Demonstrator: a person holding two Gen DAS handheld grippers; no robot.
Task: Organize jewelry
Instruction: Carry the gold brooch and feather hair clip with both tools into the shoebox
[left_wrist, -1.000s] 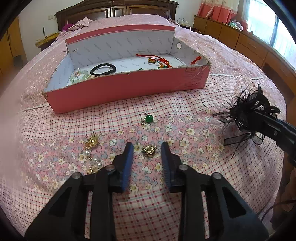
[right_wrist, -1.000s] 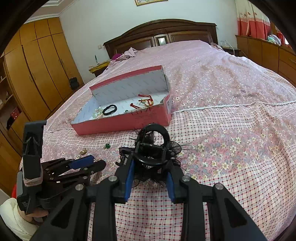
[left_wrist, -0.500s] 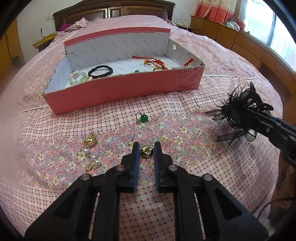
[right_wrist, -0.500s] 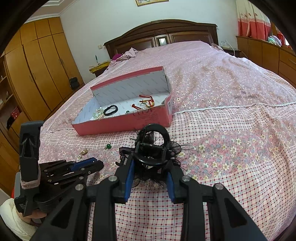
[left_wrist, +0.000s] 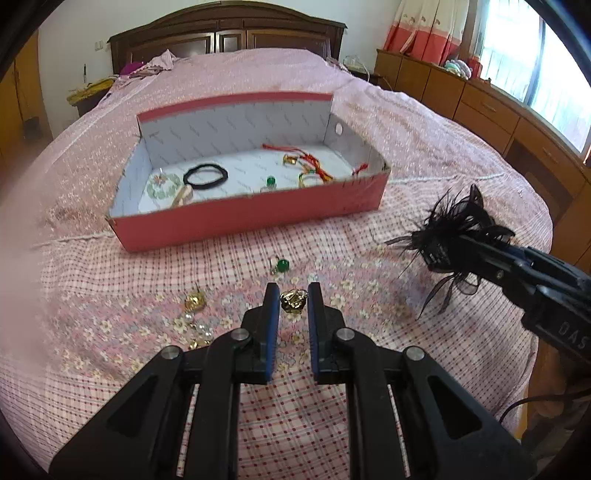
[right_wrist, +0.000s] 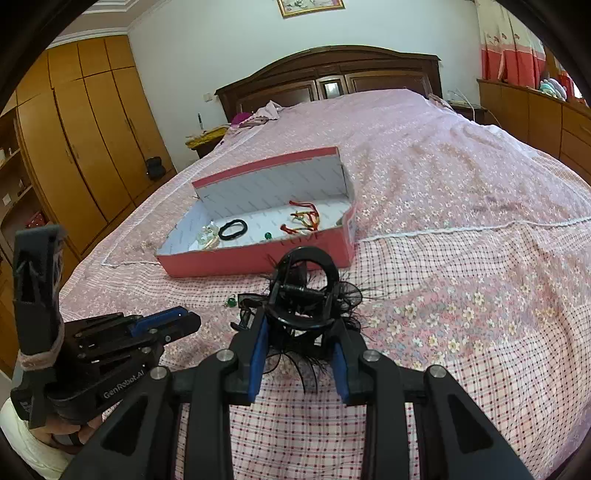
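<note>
Earring pinched in left gripper, short of the box.
Right gripper grips a feathered hair clip beside the box; the small earring could slip from the blue pads during the carry.

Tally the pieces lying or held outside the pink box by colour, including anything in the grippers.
Gold piece, between the jaws of the left gripper, which have just been closing on it: 1
Green-stone earring: 1
Gold-and-pearl cluster, counted as one though it may be separate pieces: 1
Black feather hair clip, in the right gripper: 1
Total: 4
</note>
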